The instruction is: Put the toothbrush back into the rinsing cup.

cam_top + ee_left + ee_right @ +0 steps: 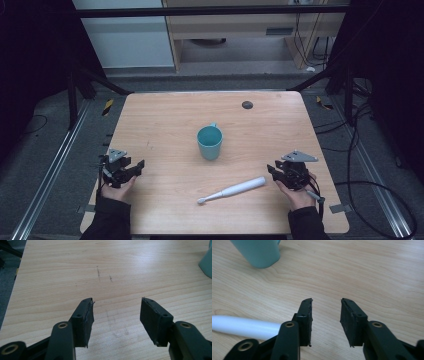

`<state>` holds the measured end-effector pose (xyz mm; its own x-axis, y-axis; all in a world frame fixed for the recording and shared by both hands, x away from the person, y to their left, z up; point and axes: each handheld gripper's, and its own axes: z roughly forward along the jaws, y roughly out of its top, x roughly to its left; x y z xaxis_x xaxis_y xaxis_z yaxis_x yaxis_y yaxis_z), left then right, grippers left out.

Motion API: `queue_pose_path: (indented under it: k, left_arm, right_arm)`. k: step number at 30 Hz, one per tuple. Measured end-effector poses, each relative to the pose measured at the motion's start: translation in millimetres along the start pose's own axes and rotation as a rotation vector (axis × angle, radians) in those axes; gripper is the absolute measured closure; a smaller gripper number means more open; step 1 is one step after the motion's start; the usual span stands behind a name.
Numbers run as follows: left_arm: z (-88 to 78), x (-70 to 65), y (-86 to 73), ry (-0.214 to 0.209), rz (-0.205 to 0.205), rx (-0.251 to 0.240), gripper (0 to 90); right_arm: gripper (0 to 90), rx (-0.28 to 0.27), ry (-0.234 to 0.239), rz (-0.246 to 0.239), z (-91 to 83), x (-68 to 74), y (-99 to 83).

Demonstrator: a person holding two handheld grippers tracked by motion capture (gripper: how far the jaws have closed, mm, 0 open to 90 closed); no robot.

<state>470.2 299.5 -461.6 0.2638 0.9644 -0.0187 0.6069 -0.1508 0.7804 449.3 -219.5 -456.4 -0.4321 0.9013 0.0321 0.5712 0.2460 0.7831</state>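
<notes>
Resting on a light wooden table [165,120], near its left and right edges, are two hand-held grippers, one in each of the person's hands. The left gripper [131,169] has its jaws spread wide with bare tabletop between them, seen best in the left gripper view [116,315]. The right gripper [276,171] has its jaws apart but narrower, nothing between them in the right gripper view [326,315].

Hard to make out: teal cup [209,142] cut off at the right edge of the left gripper view [206,263]; only its lower body shows in the right gripper view [258,252]. The cup's handle is mostly hidden behind its body in the high view. Electric toothbrush [231,190] is cut off at the left edge of the right gripper view [244,326], its near end passing behind the gripper's left jaw arm; cannot tell if it touches.

Cup stands upright mid-table, mouth open upward; looks empty, though the bottom is shaded.

Toothbrush lies flat in front of the cup, apart from it, head toward the near-left, handle end near the right gripper. A small dark round disc [247,104] sits near the far edge. Open tabletop left of the cup and across the far half. Faint scuff marks [98,272] ahead of the left gripper.
</notes>
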Motion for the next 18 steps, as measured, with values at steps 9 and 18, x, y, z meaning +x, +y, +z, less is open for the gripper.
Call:
queue_pose_path:
  k: [9,18]
  left_arm:
    - [-0.3,-0.9,0.9,-0.001,0.002,0.002,44.3]
    - [0.1,-1.3,0.8,-0.002,0.005,0.006,44.5]
  right_arm:
    - [83.9,0.047,0.034,-0.011,10.9,8.1,-3.0]
    - [89.7,0.07,0.071,-0.028,18.3,15.7,-2.8]
